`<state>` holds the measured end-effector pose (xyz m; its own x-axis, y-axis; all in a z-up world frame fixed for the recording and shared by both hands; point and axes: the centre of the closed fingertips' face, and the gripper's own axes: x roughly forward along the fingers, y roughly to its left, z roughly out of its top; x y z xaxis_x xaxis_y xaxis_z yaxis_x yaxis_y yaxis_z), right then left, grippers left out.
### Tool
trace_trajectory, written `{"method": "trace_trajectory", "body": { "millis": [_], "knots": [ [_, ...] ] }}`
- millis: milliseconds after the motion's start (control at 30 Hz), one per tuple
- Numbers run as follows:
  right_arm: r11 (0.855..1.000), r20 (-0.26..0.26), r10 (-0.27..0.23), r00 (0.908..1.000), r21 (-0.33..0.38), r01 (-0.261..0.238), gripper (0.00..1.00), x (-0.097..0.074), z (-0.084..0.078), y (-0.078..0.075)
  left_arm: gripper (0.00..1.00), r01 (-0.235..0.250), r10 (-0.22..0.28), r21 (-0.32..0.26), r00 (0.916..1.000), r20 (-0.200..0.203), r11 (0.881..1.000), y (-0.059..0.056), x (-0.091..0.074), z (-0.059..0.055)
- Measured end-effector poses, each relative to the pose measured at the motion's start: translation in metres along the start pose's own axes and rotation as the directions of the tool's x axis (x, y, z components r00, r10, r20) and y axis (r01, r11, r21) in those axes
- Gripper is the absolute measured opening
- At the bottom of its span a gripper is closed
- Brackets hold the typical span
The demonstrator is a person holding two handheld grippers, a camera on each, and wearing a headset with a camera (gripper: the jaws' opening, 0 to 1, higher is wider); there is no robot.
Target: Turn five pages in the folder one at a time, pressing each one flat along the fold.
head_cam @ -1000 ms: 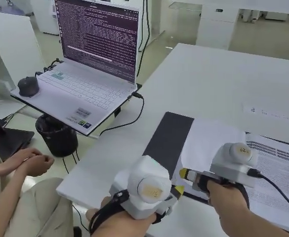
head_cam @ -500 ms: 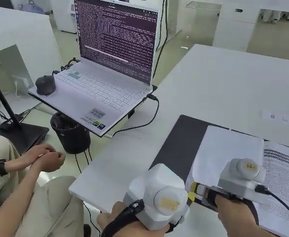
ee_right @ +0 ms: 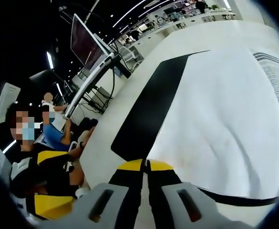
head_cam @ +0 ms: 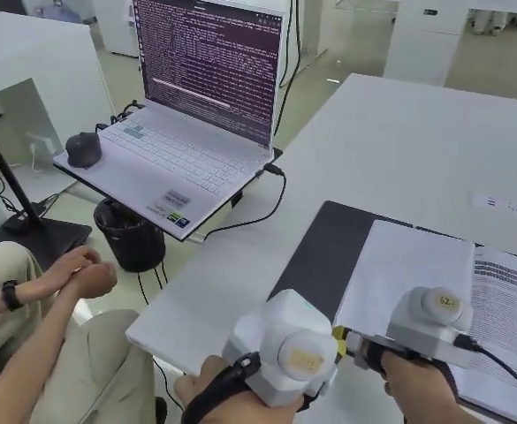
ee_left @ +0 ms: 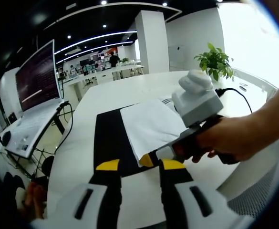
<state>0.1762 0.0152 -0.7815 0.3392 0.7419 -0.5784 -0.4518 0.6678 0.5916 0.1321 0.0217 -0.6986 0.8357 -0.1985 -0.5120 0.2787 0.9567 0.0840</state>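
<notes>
The folder lies open on the white table, its black inner cover (head_cam: 315,256) to the left and a printed page (head_cam: 514,296) to the right. A blank white page (head_cam: 408,269) rises off the fold. My right gripper (ee_right: 146,165) is shut on that page's near corner, as the left gripper view also shows at the page corner (ee_left: 146,159). My left gripper (ee_left: 139,166) is open just in front of the cover's near edge (ee_left: 108,143), holding nothing. In the head view it sits left of the right gripper (head_cam: 417,322).
An open laptop (head_cam: 187,115) with a mouse (head_cam: 83,148) stands on a stand left of the table, its cable (head_cam: 249,208) trailing to the table edge. A seated person's hands (head_cam: 77,274) rest at lower left. A potted plant (ee_left: 215,59) stands far back.
The head camera has swung, shifting the whole picture. My right gripper has kept its hold on the page corner. The left gripper has stayed open beside it.
</notes>
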Motion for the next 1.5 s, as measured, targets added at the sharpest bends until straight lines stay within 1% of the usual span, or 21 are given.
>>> {"method": "trace_trajectory", "body": {
  "millis": [133, 267, 333, 367, 433, 467, 500, 533, 567, 600, 667, 700, 767, 833, 900, 1000, 1067, 1100, 1200, 1333, 1500],
  "knots": [
    [0.997, 0.055, 0.046, 0.9974, 0.056, -0.049, 0.02, -0.010, 0.008, 0.000, 0.29, 0.004, -0.004, 0.007, 0.9999, -0.012, 1.000, -0.001, 0.001, -0.003],
    [0.994, 0.088, 0.058, 0.9944, 0.084, -0.065, 0.02, -0.021, 0.014, -0.007, 0.30, 0.031, -0.031, 0.023, 0.9992, -0.026, 0.999, -0.007, 0.001, -0.003],
    [0.992, 0.107, 0.069, 0.9918, 0.096, -0.080, 0.03, -0.030, 0.019, -0.010, 0.33, 0.105, -0.103, 0.036, 0.9934, -0.052, 0.994, -0.019, 0.002, -0.005],
    [0.992, 0.117, 0.071, 0.9906, 0.100, -0.083, 0.04, -0.036, 0.022, -0.014, 0.34, 0.149, -0.145, 0.051, 0.9864, -0.076, 0.987, -0.025, 0.004, -0.006],
    [0.991, 0.131, 0.069, 0.9890, 0.107, -0.083, 0.04, -0.044, 0.025, -0.022, 0.34, 0.192, -0.181, 0.099, 0.9771, -0.113, 0.976, -0.030, 0.008, -0.009],
    [0.990, 0.147, 0.059, 0.9874, 0.118, -0.077, 0.04, -0.049, 0.029, -0.029, 0.34, 0.223, -0.203, 0.136, 0.9685, -0.144, 0.965, -0.032, 0.013, -0.013],
    [0.989, 0.164, 0.045, 0.9854, 0.134, -0.067, 0.04, -0.055, 0.032, -0.037, 0.34, 0.229, -0.205, 0.146, 0.9652, -0.162, 0.962, -0.031, 0.018, -0.014],
    [0.988, 0.180, 0.036, 0.9831, 0.144, -0.062, 0.05, -0.059, 0.035, -0.042, 0.33, 0.214, -0.197, 0.107, 0.9693, -0.146, 0.971, -0.029, 0.028, -0.008],
    [0.986, 0.191, 0.028, 0.9812, 0.155, -0.059, 0.05, -0.063, 0.037, -0.047, 0.32, 0.233, -0.218, 0.089, 0.9635, -0.156, 0.968, -0.032, 0.034, -0.008],
    [0.984, 0.201, 0.017, 0.9794, 0.168, -0.052, 0.05, -0.070, 0.037, -0.053, 0.32, 0.219, -0.211, 0.039, 0.9668, -0.144, 0.975, -0.032, 0.044, -0.005],
    [0.983, 0.207, 0.006, 0.9783, 0.177, -0.044, 0.05, -0.078, 0.037, -0.061, 0.29, 0.214, -0.210, 0.023, 0.9711, -0.114, 0.977, -0.033, 0.061, -0.002],
    [0.983, 0.214, 0.001, 0.9769, 0.181, -0.041, 0.05, -0.082, 0.037, -0.065, 0.26, 0.206, -0.202, 0.029, 0.9730, -0.112, 0.978, -0.033, 0.067, -0.003],
    [0.977, 0.237, -0.017, 0.9713, 0.209, -0.034, 0.05, -0.092, 0.040, -0.074, 0.22, 0.187, -0.182, 0.037, 0.9770, -0.112, 0.982, -0.033, 0.082, -0.011],
    [0.976, 0.244, -0.032, 0.9693, 0.218, -0.023, 0.06, -0.099, 0.040, -0.084, 0.22, 0.169, -0.165, 0.025, 0.9796, -0.115, 0.985, -0.032, 0.091, -0.019],
    [0.972, 0.250, -0.048, 0.9671, 0.234, -0.012, 0.06, -0.105, 0.040, -0.092, 0.23, 0.139, -0.140, -0.014, 0.9835, -0.115, 0.990, -0.030, 0.099, -0.028],
    [0.969, 0.254, -0.064, 0.9652, 0.247, 0.000, 0.07, -0.112, 0.040, -0.101, 0.22, 0.115, -0.116, -0.023, 0.9865, -0.115, 0.993, -0.029, 0.104, -0.035],
    [0.967, 0.257, -0.070, 0.9637, 0.253, 0.003, 0.07, -0.114, 0.041, -0.107, 0.21, 0.107, -0.113, -0.056, 0.9869, -0.116, 0.993, -0.029, 0.106, -0.042],
    [0.966, 0.257, -0.073, 0.9637, 0.258, 0.004, 0.07, -0.114, 0.041, -0.109, 0.20, 0.096, -0.101, -0.071, 0.9926, -0.067, 0.993, -0.028, 0.106, -0.036],
    [0.964, 0.244, -0.075, 0.9669, 0.267, 0.008, 0.07, -0.110, 0.039, -0.116, 0.19, 0.089, -0.091, -0.044, 0.9933, -0.070, 0.995, -0.028, 0.105, -0.038],
    [0.960, 0.220, -0.068, 0.9731, 0.280, 0.003, 0.04, -0.104, 0.037, -0.121, 0.19, 0.086, -0.089, -0.054, 0.9952, -0.042, 0.995, -0.027, 0.104, -0.039],
    [0.949, 0.218, -0.048, 0.9747, 0.315, -0.024, 0.00, -0.096, 0.046, -0.127, 0.19, 0.082, -0.083, -0.062, 0.9963, -0.022, 0.995, -0.027, 0.104, -0.037]
  ]
}}
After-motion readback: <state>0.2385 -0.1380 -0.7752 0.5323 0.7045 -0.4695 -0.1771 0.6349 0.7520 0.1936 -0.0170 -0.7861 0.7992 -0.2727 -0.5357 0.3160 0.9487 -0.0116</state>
